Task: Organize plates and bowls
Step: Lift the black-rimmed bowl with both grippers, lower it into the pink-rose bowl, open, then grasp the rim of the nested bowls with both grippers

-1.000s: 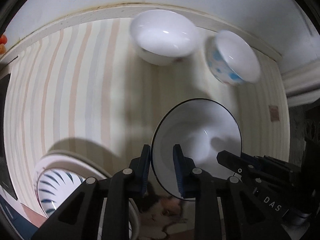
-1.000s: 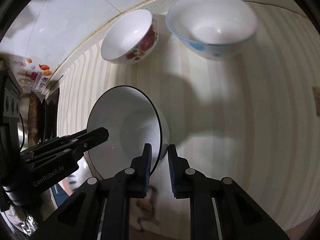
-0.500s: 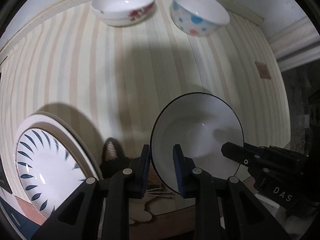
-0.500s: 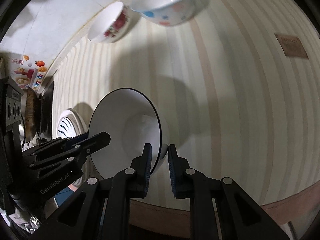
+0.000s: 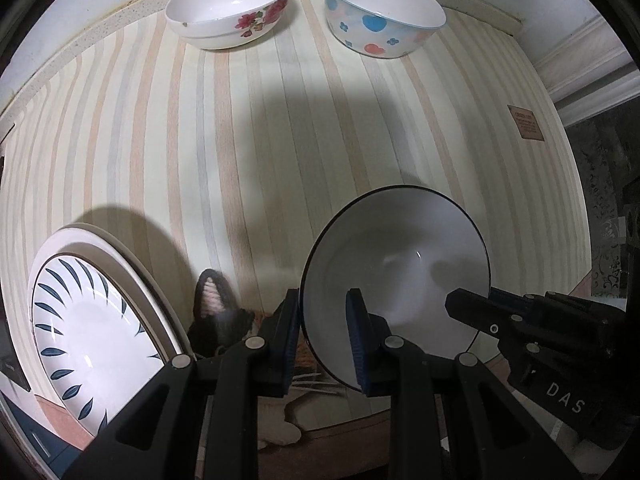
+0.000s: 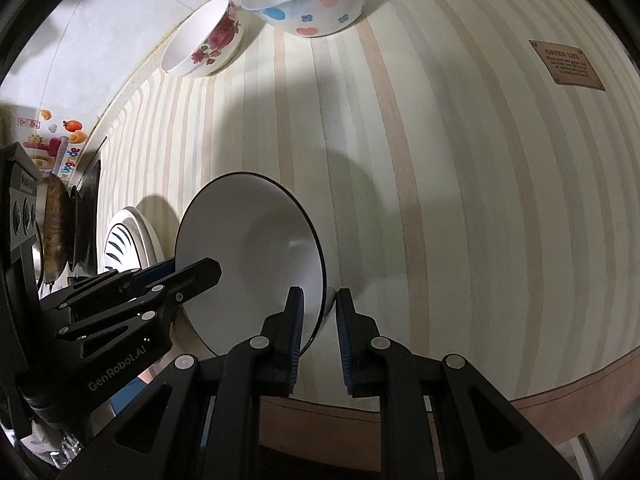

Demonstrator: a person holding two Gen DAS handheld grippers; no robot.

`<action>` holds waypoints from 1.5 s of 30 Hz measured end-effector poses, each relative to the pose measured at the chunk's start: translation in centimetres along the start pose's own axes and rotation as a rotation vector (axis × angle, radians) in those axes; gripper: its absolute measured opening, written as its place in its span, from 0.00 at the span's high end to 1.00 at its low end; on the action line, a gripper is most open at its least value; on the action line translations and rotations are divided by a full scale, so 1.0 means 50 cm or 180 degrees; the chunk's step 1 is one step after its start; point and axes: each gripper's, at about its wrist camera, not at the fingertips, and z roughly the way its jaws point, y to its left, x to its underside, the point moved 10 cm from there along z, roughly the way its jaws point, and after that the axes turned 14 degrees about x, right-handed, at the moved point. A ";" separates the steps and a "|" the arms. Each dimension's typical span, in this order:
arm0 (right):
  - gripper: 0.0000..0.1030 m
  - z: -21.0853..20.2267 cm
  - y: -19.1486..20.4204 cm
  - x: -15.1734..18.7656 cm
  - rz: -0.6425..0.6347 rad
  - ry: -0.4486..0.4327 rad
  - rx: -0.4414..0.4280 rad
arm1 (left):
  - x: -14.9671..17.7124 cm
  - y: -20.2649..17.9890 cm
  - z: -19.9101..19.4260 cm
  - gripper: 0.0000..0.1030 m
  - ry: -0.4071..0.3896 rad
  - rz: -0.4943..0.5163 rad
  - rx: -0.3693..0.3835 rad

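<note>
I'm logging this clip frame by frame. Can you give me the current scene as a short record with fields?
surface: striped tabletop
held item: black-rimmed white bowl, tilted, off the table
left gripper: shut on the bowl's rim
right gripper: shut on the opposite rim
far edge: rose-print bowl beside blue-and-pink dotted bowl, upright, apart
near left: blue-leaf plate stacked on a plain plate
label: brown tag on the tabletop
</note>
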 end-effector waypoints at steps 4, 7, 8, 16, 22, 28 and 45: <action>0.81 0.000 0.014 -0.011 0.0008 0.0120 -0.0075 | 0.005 0.003 -0.009 0.80 0.0021 -0.0051 0.0031; 0.81 -0.032 0.002 -0.029 0.0056 0.0074 -0.0164 | -0.002 0.017 -0.054 0.79 -0.0083 -0.0120 0.0053; 0.80 -0.049 -0.004 -0.040 0.0082 0.0037 -0.0179 | -0.011 0.023 -0.077 0.79 -0.0157 -0.0160 0.0071; 0.61 -0.182 0.036 -0.202 0.0135 -0.0346 -0.0559 | -0.171 0.111 -0.203 0.68 -0.0690 -0.0532 0.0103; 0.61 -0.188 0.166 -0.391 -0.0164 -0.0601 -0.0646 | -0.311 0.197 -0.187 0.68 -0.0731 -0.0867 0.0171; 0.61 -0.104 0.254 -0.536 -0.0516 -0.0504 -0.0321 | -0.379 0.247 -0.123 0.68 -0.0591 -0.1078 0.0154; 0.86 0.045 0.272 -0.604 -0.0986 -0.0331 0.0261 | -0.399 0.234 -0.045 0.85 -0.0505 -0.1070 0.0109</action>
